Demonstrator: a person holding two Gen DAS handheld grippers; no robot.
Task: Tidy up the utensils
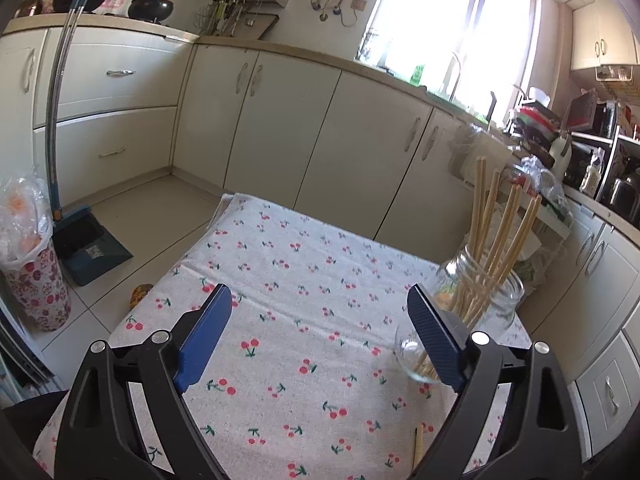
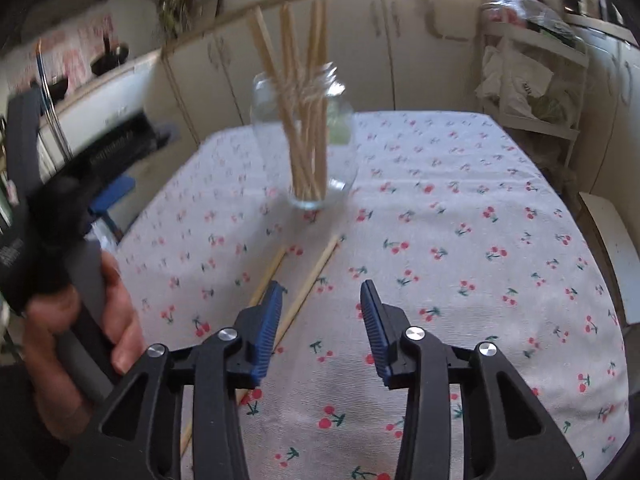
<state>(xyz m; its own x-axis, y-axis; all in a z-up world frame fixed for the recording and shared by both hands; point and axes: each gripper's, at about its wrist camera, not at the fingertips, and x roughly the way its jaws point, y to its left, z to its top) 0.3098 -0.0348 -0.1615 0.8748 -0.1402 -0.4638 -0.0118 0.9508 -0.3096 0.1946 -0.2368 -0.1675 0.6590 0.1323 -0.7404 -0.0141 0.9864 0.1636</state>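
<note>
Bamboo chopsticks are what you are sorting, and most already stand in the glass jar [image 2: 304, 136] on the cherry-print tablecloth [image 2: 460, 240]. From the left wrist view you can count five sticks [image 1: 500, 224] rising clear of the rim, though the bundle crosses inside the glass and blur in the right view hides any more. Two loose chopsticks [image 2: 316, 276] lie on the cloth just in front of the jar, roughly parallel, running toward your right gripper [image 2: 322, 300]; the nearer ends pass under its left finger. That gripper is partly open, with nothing between its blue pads, and it hangs above the cloth just to the right of the two sticks. Your left gripper [image 1: 320, 304] stands wide open and empty, with the jar just beyond its right finger [image 1: 432, 332] and no pad pressing the glass; your left hand [image 2: 80, 328] shows at the edge of the right view. You look to be between placements: the step in hand is fetching one of the last two sticks. Next, you likely need to shift the right gripper leftward so one stick sits between the pads, close on it alone, lift it and tip it upright over the jar mouth. Steadying the jar with the left gripper may help, since it could tip.
</note>
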